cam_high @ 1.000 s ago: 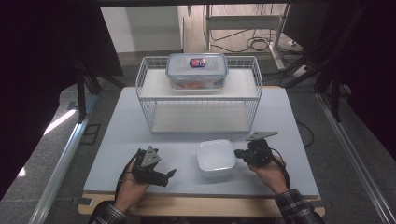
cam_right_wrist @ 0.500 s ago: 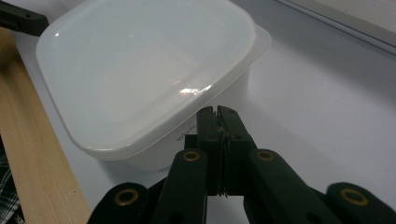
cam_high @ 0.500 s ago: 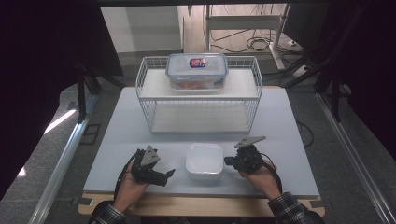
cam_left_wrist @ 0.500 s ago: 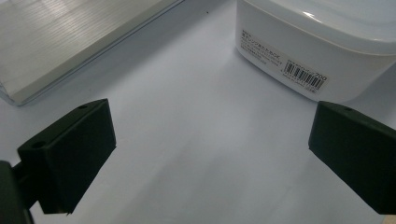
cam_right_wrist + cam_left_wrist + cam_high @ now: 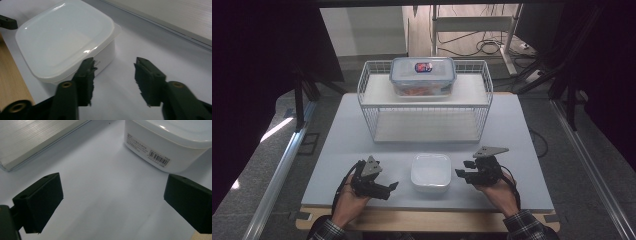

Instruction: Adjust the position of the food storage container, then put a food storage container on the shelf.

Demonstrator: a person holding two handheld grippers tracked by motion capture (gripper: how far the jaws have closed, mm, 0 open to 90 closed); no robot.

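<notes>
Both hands are rested low at the near edge of the pale grey tabletop [image 5: 337,145], each tongs held roughly level and aimed inward. The right tongs [image 5: 460,173] have just been opening and stand spread with nothing between the jaws; the left tongs [image 5: 393,185] are spread wide and empty. The white square lidded plastic container [image 5: 431,171] lies on the tabletop between the two tongs, just beside the right tongs' tips and apart from them.

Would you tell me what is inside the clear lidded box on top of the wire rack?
Through the wall of the clear lidded box on the wire rack, orange contents show. The lid and its label cover them from above, so I cannot identify them.
</notes>
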